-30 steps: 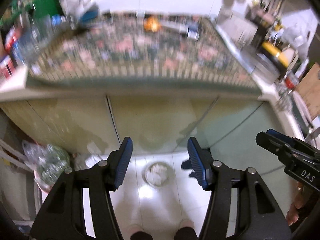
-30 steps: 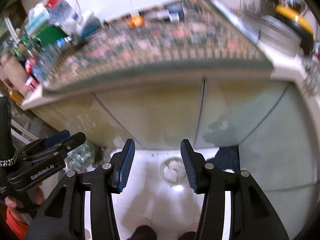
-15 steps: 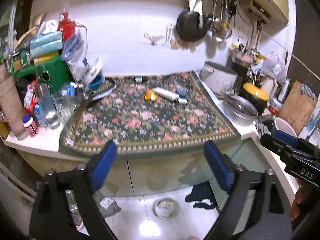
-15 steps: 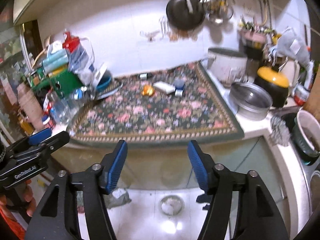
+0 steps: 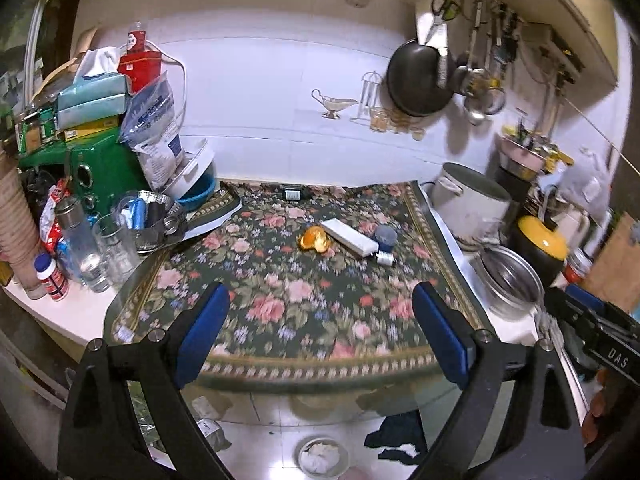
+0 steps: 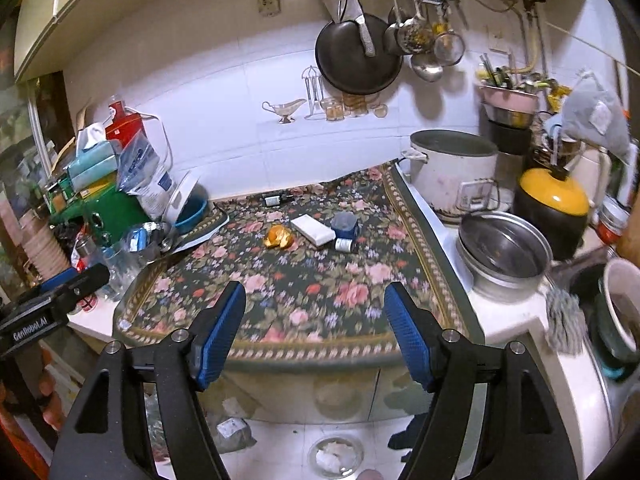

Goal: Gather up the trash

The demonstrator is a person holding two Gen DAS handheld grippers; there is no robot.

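On the floral mat [image 5: 288, 304] [image 6: 304, 288] lie an orange peel [image 5: 316, 239] [image 6: 279, 237], a white box [image 5: 350, 235] [image 6: 313, 231], a blue-grey cup [image 5: 385, 236] [image 6: 344, 225] and a small white-capped bottle [image 5: 384, 257] [image 6: 345, 245]. A small dark bottle [image 5: 291, 193] [image 6: 276, 200] lies by the wall. My left gripper [image 5: 320, 304] hangs wide open before the counter's front edge, holding nothing. My right gripper [image 6: 315, 300] is beside it with its jaws opening and nothing between them. Each gripper shows at the edge of the other's view.
Glasses, a green box and bags crowd the counter's left [image 5: 100, 184]. A white pot [image 6: 452, 168], a steel bowl [image 6: 504, 252] and a yellow-lidded cooker [image 6: 552, 208] stand at the right. On the floor below are a small bin with crumpled paper [image 5: 322, 456] [image 6: 336, 456] and a dark cloth [image 5: 396, 436].
Both grippers have risen from facing the cabinet doors and floor to looking over the countertop. Both sets of jaws have spread wider.
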